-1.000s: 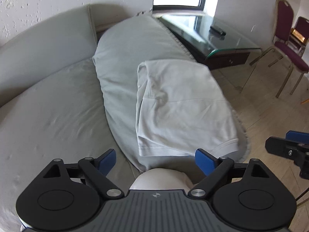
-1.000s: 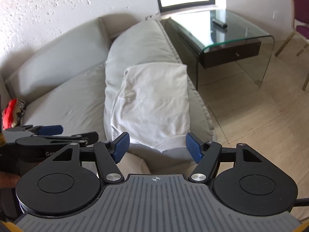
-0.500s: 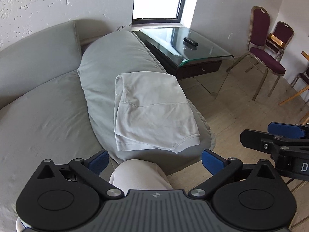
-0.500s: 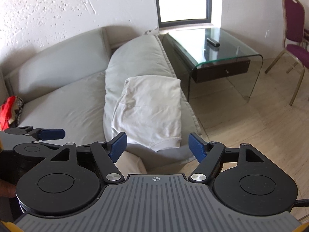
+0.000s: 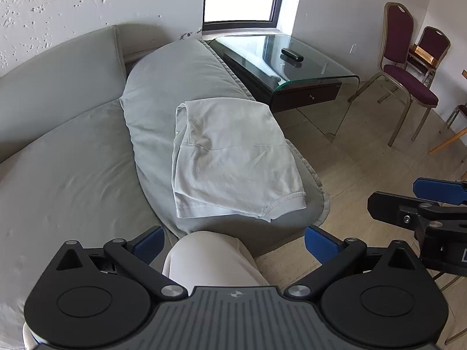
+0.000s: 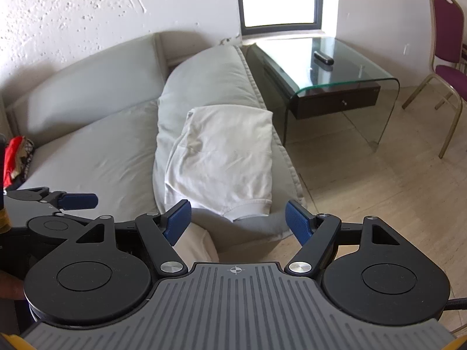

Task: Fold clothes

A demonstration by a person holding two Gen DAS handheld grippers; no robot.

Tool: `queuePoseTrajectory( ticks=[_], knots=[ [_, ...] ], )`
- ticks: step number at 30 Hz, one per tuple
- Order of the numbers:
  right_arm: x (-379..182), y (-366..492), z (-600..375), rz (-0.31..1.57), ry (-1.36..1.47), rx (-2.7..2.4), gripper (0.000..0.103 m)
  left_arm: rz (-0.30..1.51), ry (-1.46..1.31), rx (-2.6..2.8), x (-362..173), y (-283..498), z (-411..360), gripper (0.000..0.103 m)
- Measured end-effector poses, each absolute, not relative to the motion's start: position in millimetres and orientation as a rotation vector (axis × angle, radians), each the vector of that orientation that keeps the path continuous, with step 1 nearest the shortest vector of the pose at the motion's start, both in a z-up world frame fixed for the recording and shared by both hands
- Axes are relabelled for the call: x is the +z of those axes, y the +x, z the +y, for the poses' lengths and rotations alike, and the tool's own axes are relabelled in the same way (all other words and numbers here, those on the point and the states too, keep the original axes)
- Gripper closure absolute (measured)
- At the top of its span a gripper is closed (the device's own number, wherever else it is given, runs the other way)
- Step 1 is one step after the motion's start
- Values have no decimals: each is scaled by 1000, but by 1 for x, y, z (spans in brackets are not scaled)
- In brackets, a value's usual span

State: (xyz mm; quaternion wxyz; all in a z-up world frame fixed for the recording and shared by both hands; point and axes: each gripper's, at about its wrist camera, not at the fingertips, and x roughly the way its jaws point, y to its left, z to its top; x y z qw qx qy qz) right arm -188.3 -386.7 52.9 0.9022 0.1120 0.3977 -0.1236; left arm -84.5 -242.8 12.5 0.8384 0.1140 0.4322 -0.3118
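Observation:
A folded pale grey garment (image 5: 233, 157) lies flat on the sofa's arm cushion (image 5: 175, 81), its hem toward me. My left gripper (image 5: 233, 242) hangs short of it and above it, open wide, with only a person's knee (image 5: 210, 259) in light trousers showing between the fingers. In the right wrist view the same garment (image 6: 224, 157) lies just beyond my right gripper (image 6: 238, 218), which is open and holds nothing. Each gripper shows in the other's view: the right gripper (image 5: 408, 201) at the right edge, the left gripper (image 6: 58, 199) at the left.
The grey sofa seat (image 5: 67, 175) spreads to the left, with a red cloth (image 6: 14, 157) at its far end. A glass side table (image 6: 335, 70) bearing a black remote (image 6: 323, 57) stands to the right of the cushion. Maroon chairs (image 5: 408, 81) stand on the tiled floor (image 6: 364, 189).
Both grippers have drawn back and up from the garment, so it looks smaller and farther off. The left jaws have spread a little wider. The garment has not moved.

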Motion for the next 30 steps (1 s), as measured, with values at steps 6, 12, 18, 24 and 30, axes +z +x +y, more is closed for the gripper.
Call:
queuePoseTrajectory(
  ticks=[6, 12, 18, 24, 30],
  knots=[
    [49, -185, -387, 827, 231, -255, 26, 930, 255, -647, 8, -81, -244, 1],
    [47, -186, -390, 829, 239, -257, 26, 922, 266, -649, 8, -81, -248, 1],
    [46, -185, -391, 833, 241, -256, 26, 923, 272, -647, 7, -80, -251, 1],
    [46, -183, -392, 836, 244, -260, 26, 937, 262, -649, 6, -78, -252, 1],
    [45, -183, -391, 842, 246, -262, 26, 931, 271, -644, 5, -77, -254, 1]
  ],
)
